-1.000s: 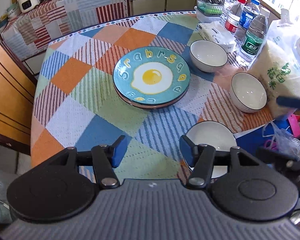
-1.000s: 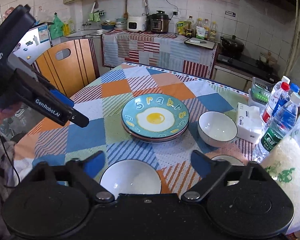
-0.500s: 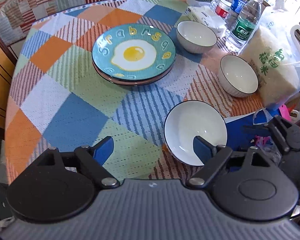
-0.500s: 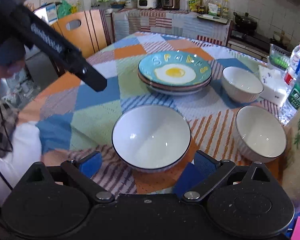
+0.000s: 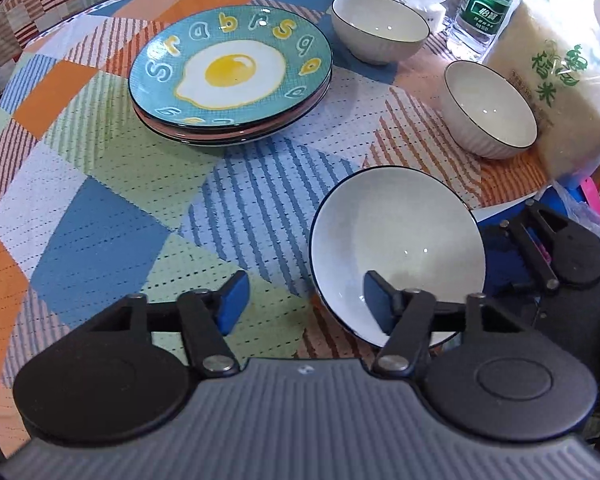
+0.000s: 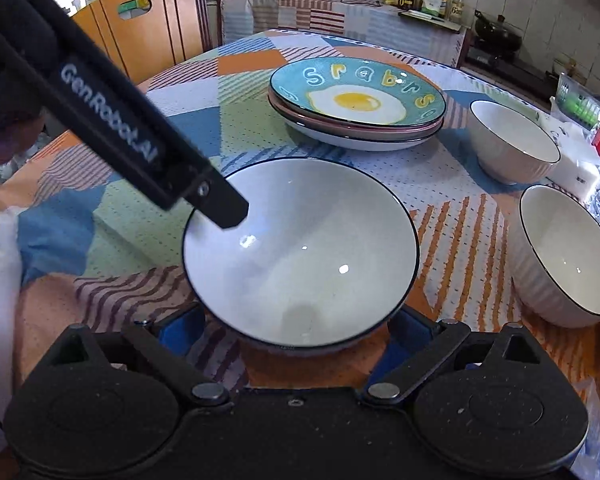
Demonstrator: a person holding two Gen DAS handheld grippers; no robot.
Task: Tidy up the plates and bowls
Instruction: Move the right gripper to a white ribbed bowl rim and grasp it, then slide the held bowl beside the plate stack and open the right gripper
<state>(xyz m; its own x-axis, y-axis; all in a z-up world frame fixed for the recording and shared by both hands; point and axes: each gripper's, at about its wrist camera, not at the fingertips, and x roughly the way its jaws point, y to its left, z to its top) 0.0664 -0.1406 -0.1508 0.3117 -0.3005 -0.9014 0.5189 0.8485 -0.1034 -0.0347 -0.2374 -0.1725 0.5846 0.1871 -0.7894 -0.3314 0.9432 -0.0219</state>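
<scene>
Reads "GenRobot.AI" on left gripper [image 6: 220, 208], closing astride near bowl [image 6: 300, 256] rim; right gripper [image 6: 296, 328] spread beside it; checked tablecloth [image 6: 236, 128] beneath.

the near bowl [image 6: 300, 256] is hiding most of the right gripper's [image 6: 296, 328] blue pads, so contact with it is not showing. the water bottles [image 5: 480, 8] are running off the far edge, and the rice bag [image 5: 560, 80] is leaving the right edge.
</scene>
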